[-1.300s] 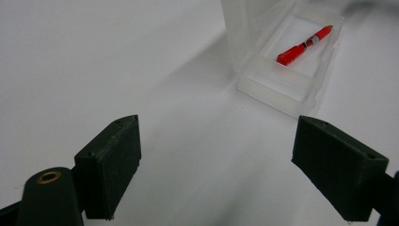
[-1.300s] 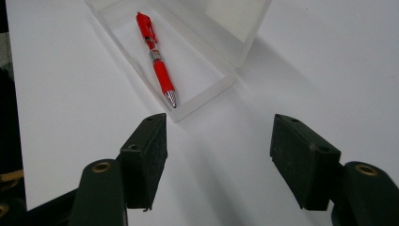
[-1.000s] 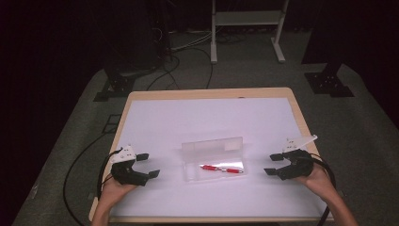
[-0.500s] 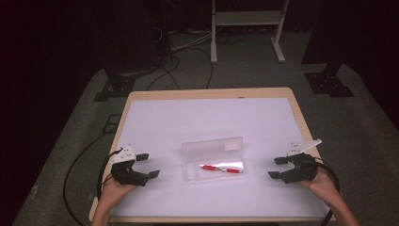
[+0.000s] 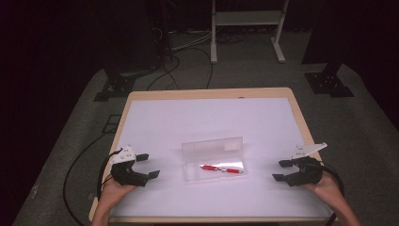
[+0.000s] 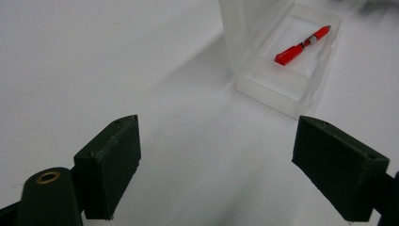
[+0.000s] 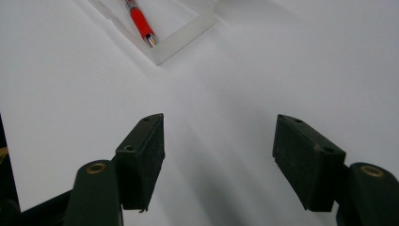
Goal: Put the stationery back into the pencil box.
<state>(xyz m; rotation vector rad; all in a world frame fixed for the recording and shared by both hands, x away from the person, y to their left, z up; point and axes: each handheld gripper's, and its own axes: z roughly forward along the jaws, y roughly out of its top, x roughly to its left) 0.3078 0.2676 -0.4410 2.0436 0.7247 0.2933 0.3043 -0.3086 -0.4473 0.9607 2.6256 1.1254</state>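
Observation:
A clear plastic case lies open on the white table top, its lid standing up at the back. Inside it rests a red pen. The left gripper view has the case and the pen ahead at upper right. My left gripper hovers open to the left of the case, nothing between its jaws. To the right of the case my right gripper is open and empty too. Its own view catches the case's corner and the pen's tip at the top.
The table's wooden rim frames the white sheet. Beyond the far edge, dark floor carries cables, stand feet and a white frame. A cable loops off the left gripper beside the table.
My right gripper has drifted slightly toward the near right edge of the table, away from the case. The left gripper, case and pen have kept still.

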